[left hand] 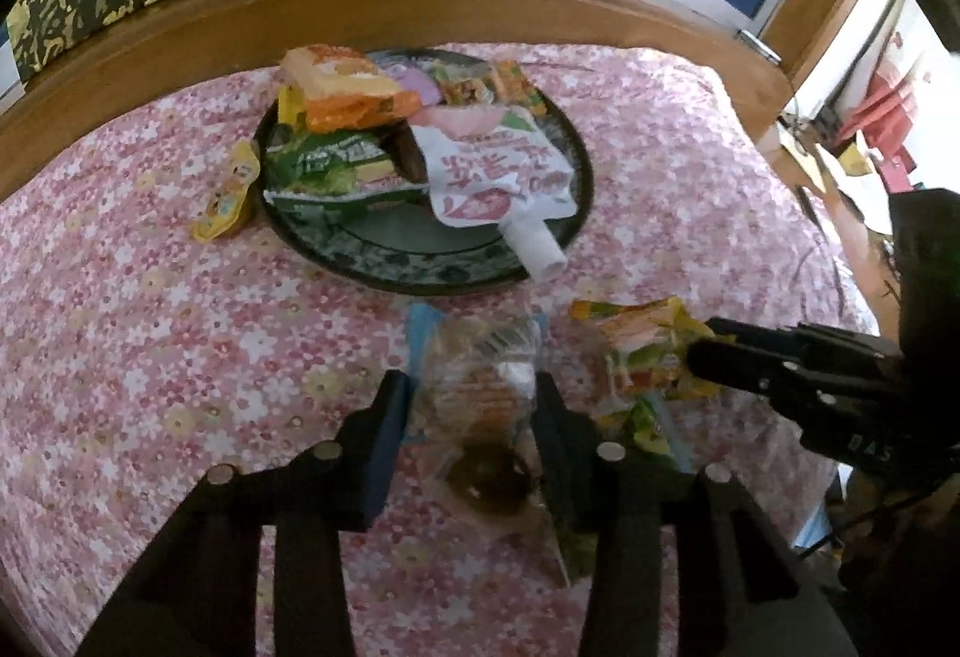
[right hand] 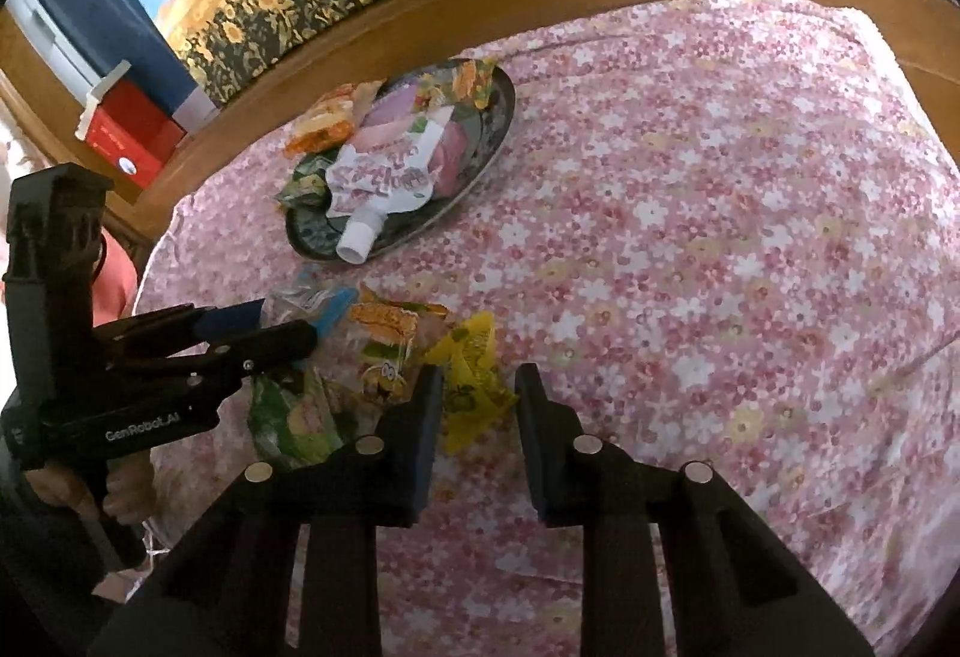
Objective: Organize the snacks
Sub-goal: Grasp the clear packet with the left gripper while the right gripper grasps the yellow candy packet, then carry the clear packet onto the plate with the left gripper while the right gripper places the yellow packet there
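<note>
Pick-up step: left tool [left hand: 474,405] clamped on clear crinkly pastry packet [left hand: 480,387]; right tool [right hand: 479,399] pinching small yellow sachet [right hand: 474,381]. Next: lift both to round dark patterned plate [left hand: 420,261].

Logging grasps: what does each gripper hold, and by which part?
Left gripper: clear packet, across its middle. Right gripper: yellow packet, across its middle.

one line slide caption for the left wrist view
Left gripper closes on a clear snack packet near the loaded plate.
</note>
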`<state>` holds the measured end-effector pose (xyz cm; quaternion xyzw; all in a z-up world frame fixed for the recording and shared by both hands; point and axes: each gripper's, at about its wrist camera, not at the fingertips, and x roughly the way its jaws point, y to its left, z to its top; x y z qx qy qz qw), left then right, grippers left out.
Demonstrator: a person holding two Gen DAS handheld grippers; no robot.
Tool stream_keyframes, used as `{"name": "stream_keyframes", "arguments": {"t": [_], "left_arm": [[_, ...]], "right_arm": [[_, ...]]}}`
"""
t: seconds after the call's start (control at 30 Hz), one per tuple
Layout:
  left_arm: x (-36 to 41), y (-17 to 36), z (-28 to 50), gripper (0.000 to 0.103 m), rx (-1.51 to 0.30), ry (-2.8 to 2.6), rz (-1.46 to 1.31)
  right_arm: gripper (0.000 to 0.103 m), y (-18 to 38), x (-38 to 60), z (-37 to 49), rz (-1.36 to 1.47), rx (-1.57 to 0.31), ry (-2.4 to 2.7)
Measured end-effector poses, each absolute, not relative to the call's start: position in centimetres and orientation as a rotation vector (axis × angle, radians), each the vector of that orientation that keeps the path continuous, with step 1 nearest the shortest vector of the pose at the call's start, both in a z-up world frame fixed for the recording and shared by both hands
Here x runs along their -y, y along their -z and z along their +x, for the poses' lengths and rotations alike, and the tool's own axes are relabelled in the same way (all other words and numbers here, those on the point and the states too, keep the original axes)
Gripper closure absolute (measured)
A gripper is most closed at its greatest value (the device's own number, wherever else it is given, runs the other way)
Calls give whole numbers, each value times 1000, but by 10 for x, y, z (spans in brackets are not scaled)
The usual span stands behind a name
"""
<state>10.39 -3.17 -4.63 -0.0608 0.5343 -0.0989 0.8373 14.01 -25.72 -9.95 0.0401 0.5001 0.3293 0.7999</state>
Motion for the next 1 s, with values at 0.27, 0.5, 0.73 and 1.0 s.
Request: {"name": "stream_keyframes", "arguments": {"t": [0.27, 0.5, 0.73, 1.0], "left_arm": [[21, 33, 100, 69, -1088, 219, -157], [15, 20, 96, 71, -1048, 233, -175], [14, 12, 96, 71, -1030, 214, -177], [8, 2, 95, 71, -1007, 200, -180]], "right_arm": [[78, 93, 260, 134, 103, -1066, -708], [80, 81, 257, 130, 113, -1032, -741], [81, 70, 256, 135, 141, -1017, -750], [81, 56, 258, 138, 153, -987, -760]]}}
